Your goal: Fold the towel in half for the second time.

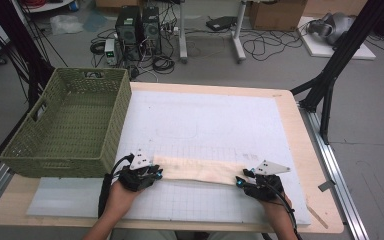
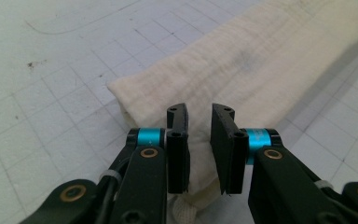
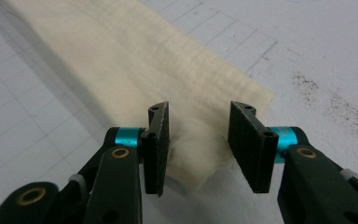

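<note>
The left gripper (image 2: 199, 140) pinches a bunched corner of the folded cream cloth (image 1: 202, 170) lying just right of the green wicker basket (image 1: 70, 120), while the right gripper (image 3: 198, 140) straddles the opposite end with jaws apart, so it should probably clamp before both lift evenly.

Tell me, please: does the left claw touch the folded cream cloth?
Touching. In the left gripper view, the left claw has the end of the cream cloth bunched between its jaws, with the fabric lying against the left pad.
</note>
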### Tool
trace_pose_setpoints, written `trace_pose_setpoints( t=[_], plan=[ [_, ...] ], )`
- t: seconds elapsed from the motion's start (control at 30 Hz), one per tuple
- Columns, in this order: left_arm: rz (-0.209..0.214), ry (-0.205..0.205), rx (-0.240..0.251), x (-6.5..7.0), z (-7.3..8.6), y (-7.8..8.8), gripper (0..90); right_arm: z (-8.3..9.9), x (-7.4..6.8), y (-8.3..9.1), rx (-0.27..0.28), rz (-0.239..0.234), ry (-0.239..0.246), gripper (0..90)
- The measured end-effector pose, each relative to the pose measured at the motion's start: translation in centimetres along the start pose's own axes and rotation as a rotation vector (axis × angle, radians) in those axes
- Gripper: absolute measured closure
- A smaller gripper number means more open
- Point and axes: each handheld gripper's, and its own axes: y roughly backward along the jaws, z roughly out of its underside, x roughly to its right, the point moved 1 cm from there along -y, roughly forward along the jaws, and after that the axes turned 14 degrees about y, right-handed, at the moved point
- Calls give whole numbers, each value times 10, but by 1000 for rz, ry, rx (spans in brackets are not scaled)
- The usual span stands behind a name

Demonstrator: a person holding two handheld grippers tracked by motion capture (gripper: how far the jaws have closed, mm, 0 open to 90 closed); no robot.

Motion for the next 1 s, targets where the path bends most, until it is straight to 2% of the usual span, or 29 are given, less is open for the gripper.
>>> trace_pose_setpoints(
  t=[0.13,0.2,0.27,0.3,0.37,0.5,0.6,0.67,0.7,0.73,0.77,0.9,1.0],
  plan=[
    [4,4,-1,-1,0,0,765,0,0,-1,0,4,-9,577],
    [9,10,8,-2,-1,1,751,-1,1,2,15,-7,-30,548],
    [13,26,50,-4,-2,4,687,-4,3,9,69,-29,-47,513],
    [24,46,84,-7,-4,7,663,-5,4,12,89,-36,-52,503],
    [49,75,128,-10,-7,11,603,-6,7,21,134,-34,-54,490],
    [87,127,221,-16,-12,17,474,-6,16,36,188,16,-91,428],
    [114,144,270,-19,-16,22,353,-2,24,44,211,64,-123,344],
    [110,162,302,-20,-18,23,266,1,27,49,221,82,-146,306],
    [99,162,303,-20,-19,24,241,2,29,51,223,93,-150,284],
    [71,155,309,-20,-19,24,222,3,31,52,218,112,-149,243],
    [69,156,313,-20,-19,25,190,4,32,55,205,153,-148,205],
    [87,149,328,-20,-19,27,180,6,37,62,172,221,-130,118],
    [106,138,328,-19,-19,27,181,9,38,64,148,217,-104,118]
  ],
)
